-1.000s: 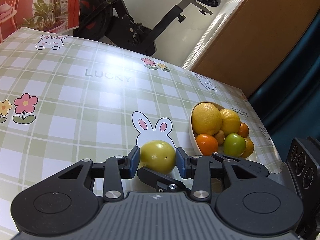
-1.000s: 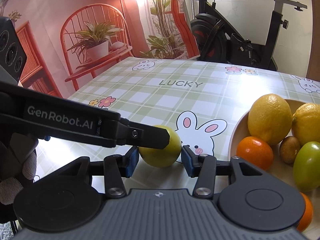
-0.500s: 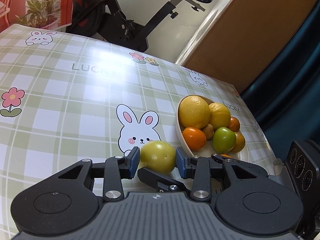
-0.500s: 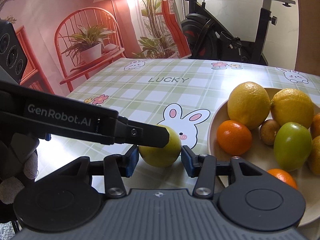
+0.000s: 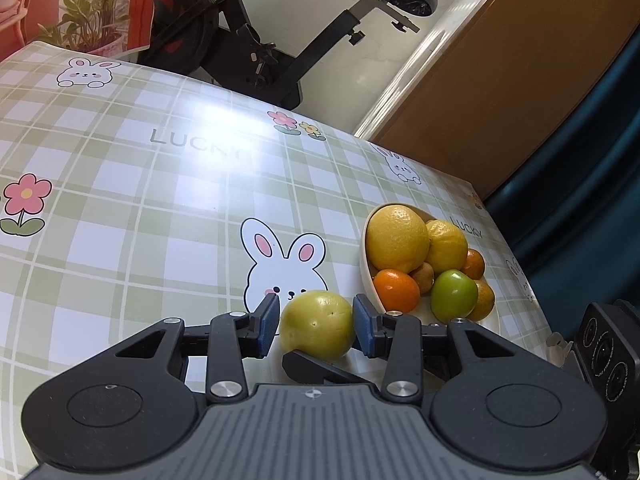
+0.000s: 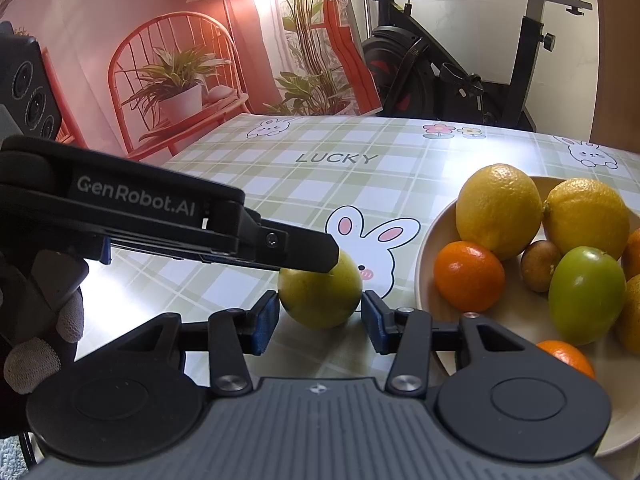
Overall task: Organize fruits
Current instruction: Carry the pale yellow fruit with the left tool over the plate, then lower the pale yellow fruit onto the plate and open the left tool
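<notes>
A yellow-green round fruit sits low over the checked tablecloth, between both pairs of blue pads. My left gripper has its jaws opening, and a slim gap shows on each side of the fruit. My right gripper is shut on the same fruit, with both pads against its sides. One black finger of the left gripper crosses over the fruit's top. To the right stands a cream bowl holding two lemons, oranges, a green fruit and a small brown one.
The table's right edge runs just past the bowl. A black exercise bike stands behind the table's far edge. A gloved hand holds the left gripper at the lower left of the right wrist view.
The left pads pressed the fruit before and now stand slightly off it. Both views swayed a little, and the fruit stayed between both pairs of pads.
</notes>
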`<state>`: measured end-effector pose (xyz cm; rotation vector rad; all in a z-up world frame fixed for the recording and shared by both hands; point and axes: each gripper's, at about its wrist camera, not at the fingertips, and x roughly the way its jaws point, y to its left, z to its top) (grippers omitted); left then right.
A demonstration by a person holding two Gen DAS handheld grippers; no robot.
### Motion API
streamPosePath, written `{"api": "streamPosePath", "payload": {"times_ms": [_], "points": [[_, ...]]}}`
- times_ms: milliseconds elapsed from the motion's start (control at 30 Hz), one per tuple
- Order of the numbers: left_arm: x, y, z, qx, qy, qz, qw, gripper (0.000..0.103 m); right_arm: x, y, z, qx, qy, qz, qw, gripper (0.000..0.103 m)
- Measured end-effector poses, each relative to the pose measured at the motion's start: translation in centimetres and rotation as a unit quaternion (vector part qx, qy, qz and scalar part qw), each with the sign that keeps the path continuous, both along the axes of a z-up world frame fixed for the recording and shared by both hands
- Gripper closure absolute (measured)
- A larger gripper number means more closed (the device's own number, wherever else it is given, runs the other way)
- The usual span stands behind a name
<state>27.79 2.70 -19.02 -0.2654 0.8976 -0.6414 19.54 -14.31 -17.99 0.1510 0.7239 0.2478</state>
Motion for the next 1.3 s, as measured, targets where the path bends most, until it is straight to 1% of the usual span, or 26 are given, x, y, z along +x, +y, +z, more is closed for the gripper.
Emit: {"api": "streamPosePath", "payload": {"times_ms": [200, 633, 833, 900, 1000, 1167, 1300], "points": [[0.0, -0.3, -0.1, 0.007, -0.001, -0.008, 0.9999, 0.061, 0.0, 0.0, 0.0, 0.001, 0.0, 0.0, 1.0, 0.055], [0.1, -0.3, -0.2, 0.008, -0.005, -0.012, 0.9999, 0.061, 0.1, 0.1, 0.0, -0.004, -0.004, 0.003, 1.0, 0.055], [-0.2, -0.7, 0.1, 0.02, -0.011, -0.019, 0.9996, 0.061, 0.2, 0.3, -0.1, -0.012, -0.006, 0.004, 1.0, 0.054], [-0.6, -1.0, 0.5, 0.03, -0.023, -0.024, 0.999, 0.061, 0.2, 0.3, 0.0, -0.01, -0.005, 0.004, 1.0, 0.055], [-1.1, -1.5, 1.4, 0.036, -0.037, -0.027, 0.9983, 0.061, -0.1, 0.1, 0.3, -0.005, -0.011, 0.0, 1.0, 0.055], [-2.0, -2.8, 3.5, 0.038, -0.059, -0.042, 0.9966, 0.061, -1.3, -0.8, 1.6, 0.003, -0.034, -0.015, 0.999, 0.055], [-2.8, -4.7, 5.0, 0.039, -0.075, -0.064, 0.9944, 0.061, -2.7, -2.2, 2.8, 0.01, -0.054, -0.034, 0.998, 0.055]]}}
